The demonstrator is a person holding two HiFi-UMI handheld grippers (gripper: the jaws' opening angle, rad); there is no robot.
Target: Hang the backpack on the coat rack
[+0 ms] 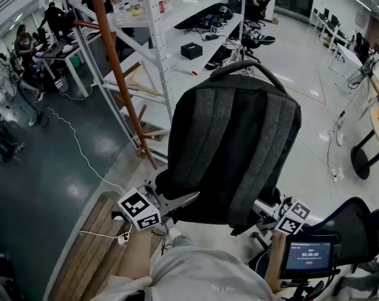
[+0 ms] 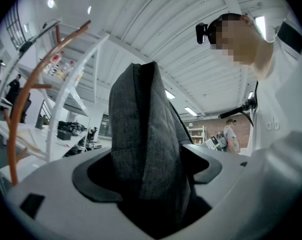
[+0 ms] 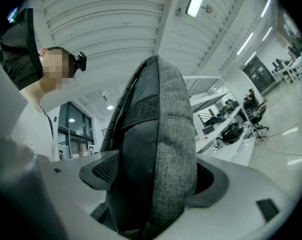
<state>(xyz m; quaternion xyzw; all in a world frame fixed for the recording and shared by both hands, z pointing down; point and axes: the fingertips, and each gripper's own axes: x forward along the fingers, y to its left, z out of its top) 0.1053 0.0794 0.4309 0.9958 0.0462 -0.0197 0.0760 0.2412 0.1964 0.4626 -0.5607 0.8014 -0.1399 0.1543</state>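
Note:
A dark grey backpack (image 1: 233,143) hangs upright in the air in front of me, its top handle (image 1: 246,68) pointing away. My left gripper (image 1: 177,202) is shut on its lower left edge and my right gripper (image 1: 261,212) on its lower right edge. In the left gripper view the backpack's fabric (image 2: 146,144) fills the gap between the wide-set jaws of the left gripper (image 2: 151,171). The right gripper (image 3: 158,176) clamps the bag's side (image 3: 166,134) the same way. The brown wooden coat rack (image 1: 117,68) stands to the left beyond the bag, also seen as a curved pole (image 2: 21,109).
White metal shelving (image 1: 170,49) with boxes stands right behind the rack. A wooden platform (image 1: 83,243) and a white cable (image 1: 76,143) lie on the dark floor at left. A black office chair (image 1: 359,224) and a small screen (image 1: 309,254) are at lower right. People sit at desks far left.

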